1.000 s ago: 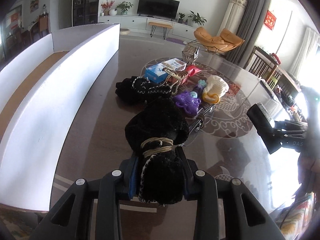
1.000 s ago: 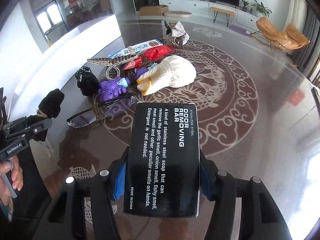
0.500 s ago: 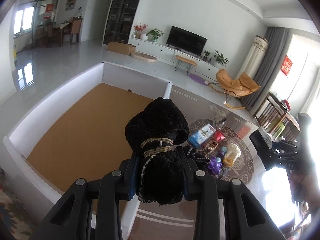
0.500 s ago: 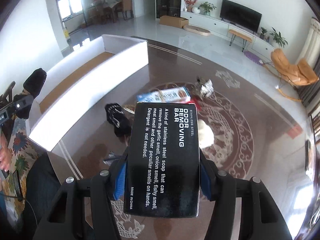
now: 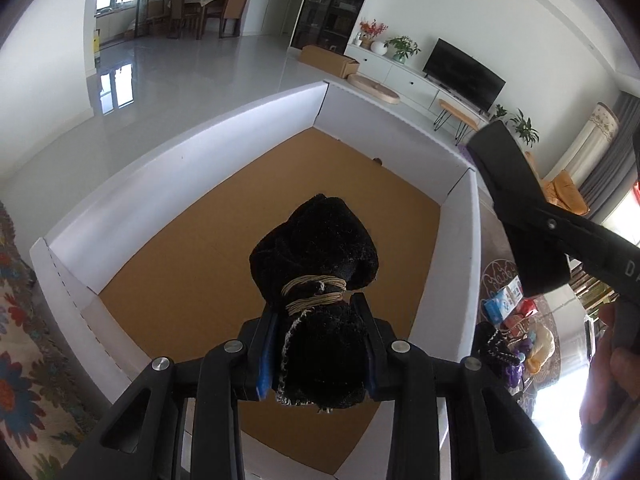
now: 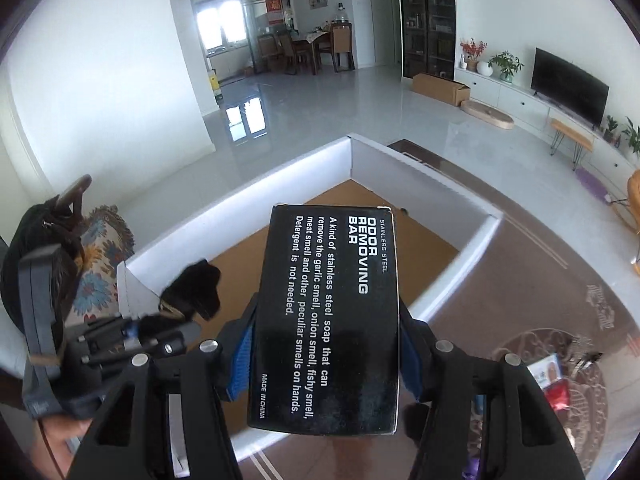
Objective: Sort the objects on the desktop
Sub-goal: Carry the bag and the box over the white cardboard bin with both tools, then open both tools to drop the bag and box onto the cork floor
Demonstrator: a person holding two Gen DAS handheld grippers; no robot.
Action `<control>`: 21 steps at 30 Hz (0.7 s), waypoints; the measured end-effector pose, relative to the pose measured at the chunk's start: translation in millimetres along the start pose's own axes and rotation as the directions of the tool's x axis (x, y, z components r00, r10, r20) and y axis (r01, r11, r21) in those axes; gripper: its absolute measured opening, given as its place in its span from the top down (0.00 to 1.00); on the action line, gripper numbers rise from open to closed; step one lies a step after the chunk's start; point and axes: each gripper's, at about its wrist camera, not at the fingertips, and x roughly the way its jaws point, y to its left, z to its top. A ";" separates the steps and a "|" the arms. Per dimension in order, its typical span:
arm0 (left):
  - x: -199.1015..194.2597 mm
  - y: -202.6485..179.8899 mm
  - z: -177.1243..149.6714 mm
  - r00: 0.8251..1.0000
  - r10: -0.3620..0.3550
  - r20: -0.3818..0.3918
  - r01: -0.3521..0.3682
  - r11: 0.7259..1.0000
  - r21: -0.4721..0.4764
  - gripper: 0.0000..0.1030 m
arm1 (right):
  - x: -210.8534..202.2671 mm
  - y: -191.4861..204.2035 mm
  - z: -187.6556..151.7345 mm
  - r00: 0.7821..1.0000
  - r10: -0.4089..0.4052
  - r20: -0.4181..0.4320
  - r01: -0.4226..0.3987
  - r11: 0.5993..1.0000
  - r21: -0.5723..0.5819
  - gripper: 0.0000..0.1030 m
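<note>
My left gripper (image 5: 320, 320) is shut on a black fuzzy bundle tied with tan cord (image 5: 316, 248) and holds it above the big white-walled box with a brown cardboard floor (image 5: 224, 216). My right gripper (image 6: 326, 316) is shut on a black box printed "Odor Removing Bar" (image 6: 326, 312), held above the same white box (image 6: 404, 160). The black box also shows in the left wrist view (image 5: 516, 204), at the right above the box wall. The left gripper with its bundle (image 6: 192, 288) shows at the left of the right wrist view.
The other desktop objects lie in a pile on the dark table right of the box (image 5: 516, 332): a blue packet, a red thing, a black knit piece, a purple toy, a cream knit thing. A flowered cloth (image 5: 16, 320) lies left of the box.
Both grippers have swung left from over the table's pile to above the white box, each still holding its object. The right gripper has come much closer to the left one.
</note>
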 end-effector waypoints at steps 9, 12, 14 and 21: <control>49.8 -1.3 -11.7 0.988 0.082 -0.133 -0.082 0.997 0.004 0.52 | 101.1 1.9 -9.9 0.985 0.016 -0.170 -0.004 0.998 0.070 0.35; 52.5 -10.7 -12.5 0.989 0.067 -0.133 -0.063 0.998 0.030 0.32 | 100.1 -6.6 -12.8 0.988 0.024 -0.155 -0.009 0.995 0.095 0.10; 47.8 -15.3 -12.2 0.992 0.073 -0.104 -0.069 0.997 0.036 0.15 | 95.3 -10.7 -13.3 0.990 0.045 -0.137 -0.030 0.993 0.111 0.05; 21.5 -11.2 -27.2 0.997 0.040 0.068 -0.041 0.999 0.003 0.07 | 44.4 -28.9 -28.2 0.999 0.036 -0.037 -0.030 0.988 0.149 0.02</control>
